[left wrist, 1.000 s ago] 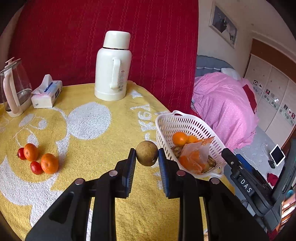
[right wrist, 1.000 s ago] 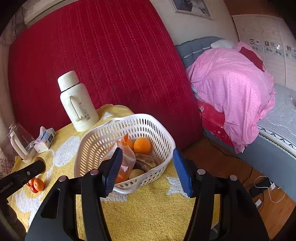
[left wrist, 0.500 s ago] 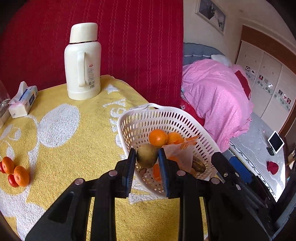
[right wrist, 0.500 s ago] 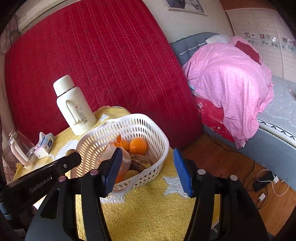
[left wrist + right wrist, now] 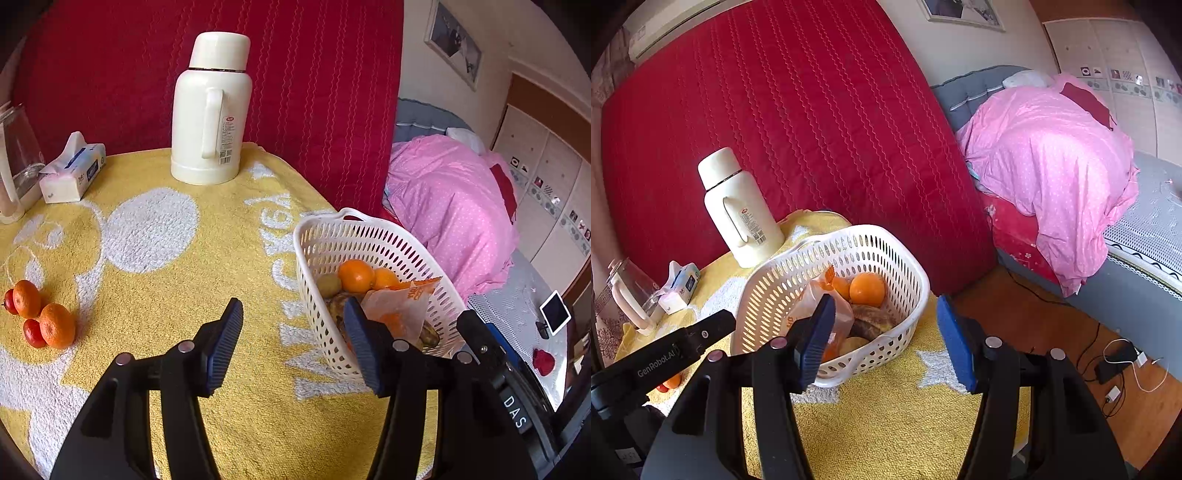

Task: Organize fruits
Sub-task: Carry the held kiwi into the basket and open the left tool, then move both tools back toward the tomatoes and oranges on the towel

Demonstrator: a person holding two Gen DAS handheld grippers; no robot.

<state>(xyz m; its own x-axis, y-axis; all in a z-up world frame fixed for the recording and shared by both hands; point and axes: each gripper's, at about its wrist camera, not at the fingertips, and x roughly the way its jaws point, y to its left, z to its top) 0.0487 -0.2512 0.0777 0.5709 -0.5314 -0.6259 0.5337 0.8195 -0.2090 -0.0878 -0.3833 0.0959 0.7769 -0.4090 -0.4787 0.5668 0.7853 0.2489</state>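
A white slotted basket [image 5: 373,236] stands at the right edge of the yellow towel-covered table [image 5: 177,295]. It holds oranges [image 5: 356,275], a brown-green round fruit [image 5: 330,284], darker fruit and an orange-printed plastic bag [image 5: 402,302]. My left gripper [image 5: 292,308] hovers just left of the basket's near wall; its jaws are opening and nothing is between them. Two tangerines [image 5: 57,325] and small red fruits [image 5: 33,332] lie at the table's left. My right gripper [image 5: 885,308] stands open and empty in front of the basket [image 5: 908,258], with an orange [image 5: 867,289] showing beyond it.
A cream thermos [image 5: 212,107], a tissue pack [image 5: 72,173] and a glass kettle [image 5: 16,158] stand along the table's back. A red quilted panel rises behind. To the right of the table's edge lie a bed with a pink quilt [image 5: 450,206] and floor cables [image 5: 1119,362].
My left gripper let go of the brown-green fruit, which now lies in the basket, and its jaws spread apart. It shifted left of the basket. The right gripper stayed put.
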